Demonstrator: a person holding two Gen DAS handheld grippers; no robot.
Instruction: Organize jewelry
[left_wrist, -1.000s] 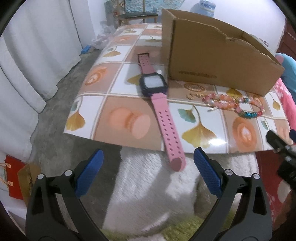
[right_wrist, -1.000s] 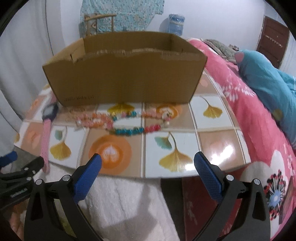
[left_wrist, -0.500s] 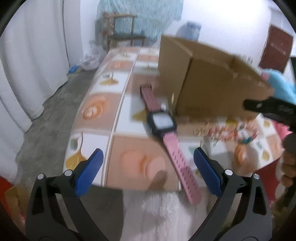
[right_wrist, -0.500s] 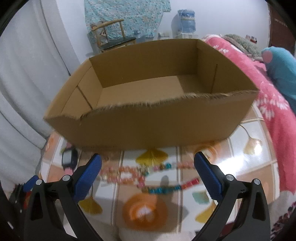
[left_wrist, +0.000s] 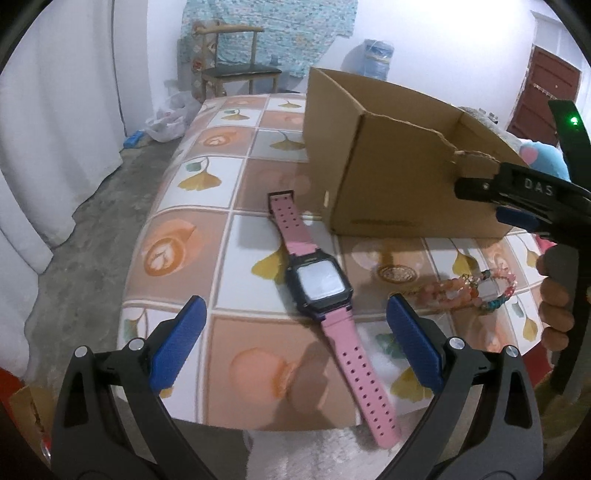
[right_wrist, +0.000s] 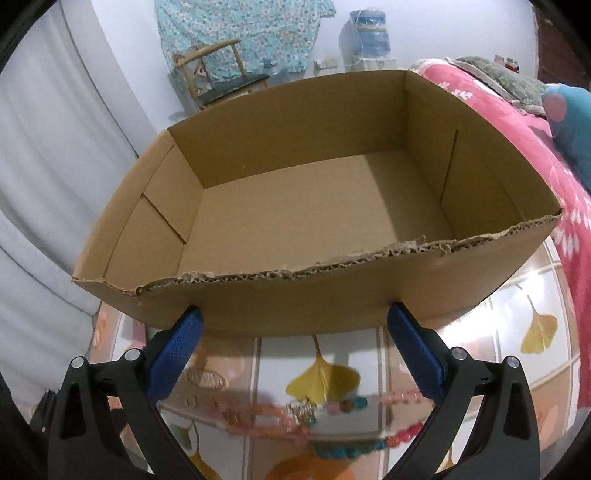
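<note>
A pink-strapped digital watch (left_wrist: 320, 286) lies flat on the patterned table, its lower strap hanging over the near edge. My left gripper (left_wrist: 295, 339) hovers open just in front of the watch face, holding nothing. To the right of the watch lies a beaded bracelet (left_wrist: 469, 290) of pink, orange and teal beads, blurred as the bracelet (right_wrist: 314, 424) in the right wrist view. My right gripper (right_wrist: 295, 350) is open above those beads, its blue tips level with the near wall of the empty cardboard box (right_wrist: 332, 295). The box (left_wrist: 399, 184) stands behind the watch.
The tabletop (left_wrist: 192, 254) has a glossy tile and ginkgo-leaf print, with a white fluffy cloth (left_wrist: 314, 454) below its near edge. A wooden chair (left_wrist: 236, 70) and water jug (left_wrist: 376, 59) stand at the back wall. A pink bedspread (right_wrist: 546, 155) lies to the right.
Both grippers have risen and moved forward over the table. The left one now hovers closer to the watch; the right one has come up to the box's near wall and looks into it.
</note>
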